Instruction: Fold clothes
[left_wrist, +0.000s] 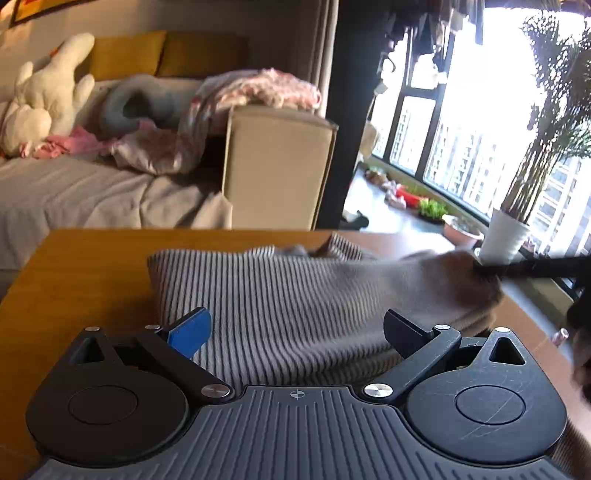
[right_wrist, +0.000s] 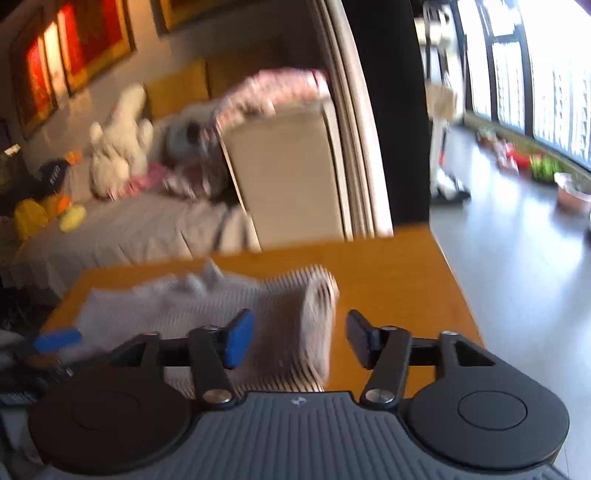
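Grey ribbed knit garment (left_wrist: 280, 295) lies on the orange-brown wooden surface (left_wrist: 74, 280), bunched, spread from near the far edge back to the near edge under both grippers. Left gripper (left_wrist: 295, 332): jaws wide open, blue pad on one finger, black on the other, cloth lying between and below them, pads not pressing it. In the left wrist view a black finger of the right gripper (left_wrist: 532, 267) reaches in from the right edge; a raised fold of the garment is at its tip, but motion blur hides whether it is pinched. Right gripper (right_wrist: 300, 339): jaws stand well apart, a rolled end of the garment sits between them, closer to the blue pad; the black pad is clear of the cloth. Right wrist view is blurred. Beyond the far edge: beige sofa (left_wrist: 277, 166) with white plush toy (left_wrist: 48, 96) and pink blanket (left_wrist: 258, 90).
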